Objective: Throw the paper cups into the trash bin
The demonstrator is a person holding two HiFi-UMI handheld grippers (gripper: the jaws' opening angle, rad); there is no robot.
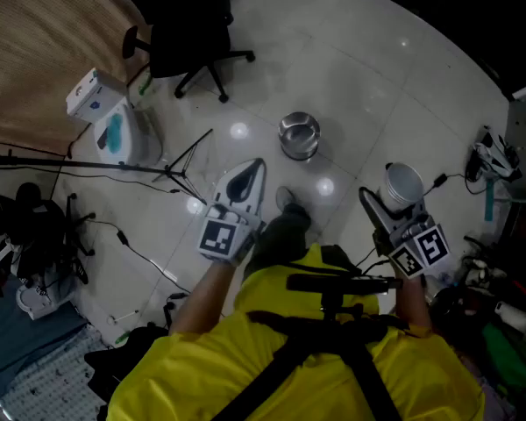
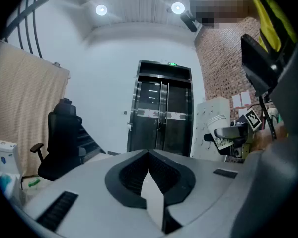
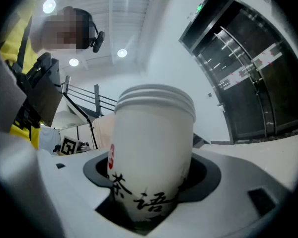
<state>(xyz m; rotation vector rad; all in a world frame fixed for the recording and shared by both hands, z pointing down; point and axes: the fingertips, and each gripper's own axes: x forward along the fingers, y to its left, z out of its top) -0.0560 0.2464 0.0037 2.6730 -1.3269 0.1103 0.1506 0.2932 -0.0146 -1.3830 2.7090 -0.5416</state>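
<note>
In the upper left of the head view a black chair [image 1: 191, 40] stands on the shiny floor [image 1: 368, 77]. Lower down, left of the middle, the left gripper [image 1: 255, 167] has its two fingers pressed together with nothing in between. The round metal trash bin [image 1: 299, 135] sits on the floor near the middle. At the right, the right gripper [image 1: 391, 212] has its fingers wide and clamped on a stack of white paper cups [image 1: 402, 183]. The cups are up in the air, lower right of the bin and apart from it.
</note>
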